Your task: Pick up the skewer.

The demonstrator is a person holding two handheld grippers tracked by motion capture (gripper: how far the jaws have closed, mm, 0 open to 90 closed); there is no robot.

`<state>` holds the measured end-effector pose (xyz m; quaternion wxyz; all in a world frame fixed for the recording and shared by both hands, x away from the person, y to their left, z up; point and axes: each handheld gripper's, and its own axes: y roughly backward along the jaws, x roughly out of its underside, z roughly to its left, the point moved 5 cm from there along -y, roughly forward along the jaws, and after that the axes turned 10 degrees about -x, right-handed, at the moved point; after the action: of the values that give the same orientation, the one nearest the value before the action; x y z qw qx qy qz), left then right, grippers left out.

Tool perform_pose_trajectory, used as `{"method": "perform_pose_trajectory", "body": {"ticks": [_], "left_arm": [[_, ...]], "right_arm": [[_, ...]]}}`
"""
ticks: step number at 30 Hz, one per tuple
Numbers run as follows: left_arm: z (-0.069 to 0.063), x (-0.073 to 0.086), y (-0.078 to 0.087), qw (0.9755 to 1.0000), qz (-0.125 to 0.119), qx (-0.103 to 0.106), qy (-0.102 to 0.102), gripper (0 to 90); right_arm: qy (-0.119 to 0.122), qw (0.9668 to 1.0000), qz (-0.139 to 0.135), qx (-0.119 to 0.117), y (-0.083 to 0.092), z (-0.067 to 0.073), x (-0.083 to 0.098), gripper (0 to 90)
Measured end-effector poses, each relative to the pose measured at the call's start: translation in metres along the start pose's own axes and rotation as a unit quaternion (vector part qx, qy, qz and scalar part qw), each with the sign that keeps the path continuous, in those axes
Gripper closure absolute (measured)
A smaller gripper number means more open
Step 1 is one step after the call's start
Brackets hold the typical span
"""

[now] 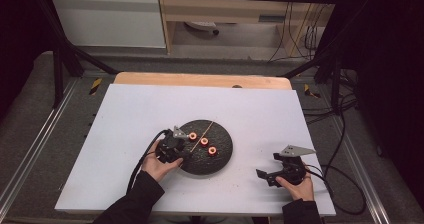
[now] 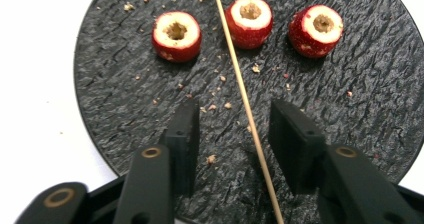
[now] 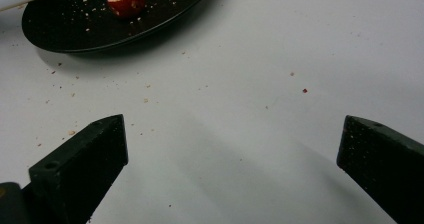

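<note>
Three cored fruits (image 2: 176, 35) on dark plate (image 1: 220, 156), white tabletop (image 1: 150, 114), grey floor (image 1: 30, 129)

So the round plate (image 1: 222, 156) sat mid-frame on the table (image 1: 130, 114). Three cored fruit pieces (image 1: 204, 142) lay in a row on it, a wooden skewer (image 1: 206, 129) crossing between the left two. Crumbs (image 2: 220, 91) were scattered below them.
</note>
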<state>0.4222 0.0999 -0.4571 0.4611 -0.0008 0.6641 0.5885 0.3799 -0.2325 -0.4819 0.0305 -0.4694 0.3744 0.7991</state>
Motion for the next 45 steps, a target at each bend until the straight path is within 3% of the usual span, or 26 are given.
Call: {"method": "perform_pose_trajectory", "body": {"ticks": [14, 21, 26, 38, 45], "left_arm": [[-0.01, -0.001, -0.002, 0.9996, 0.025, -0.009, 0.005, 77.6], [-0.013, -0.002, -0.005, 0.9992, 0.034, -0.015, 0.011, 83.5], [-0.013, -0.002, -0.006, 0.9986, 0.037, -0.026, 0.026, 86.3], [-0.009, 0.0, -0.002, 0.9987, 0.021, -0.022, 0.04, 88.4], [-0.005, 0.001, 0.008, 0.9988, -0.008, -0.018, 0.044, 88.4]], "right_arm": [[0.001, 1.0, -0.002, -0.001, 0.001, 0.0, 0.0, 0.6], [0.001, 1.0, 0.0, -0.002, 0.001, 0.0, 0.0, 0.6], [0.001, 1.0, 0.0, -0.001, 0.001, 0.0, 0.0, 0.6], [0.001, 1.0, 0.0, -0.001, 0.0, 0.0, 0.0, 0.6], [0.0, 1.0, 0.001, -0.001, 0.0, 0.0, 0.0, 0.6]]}}
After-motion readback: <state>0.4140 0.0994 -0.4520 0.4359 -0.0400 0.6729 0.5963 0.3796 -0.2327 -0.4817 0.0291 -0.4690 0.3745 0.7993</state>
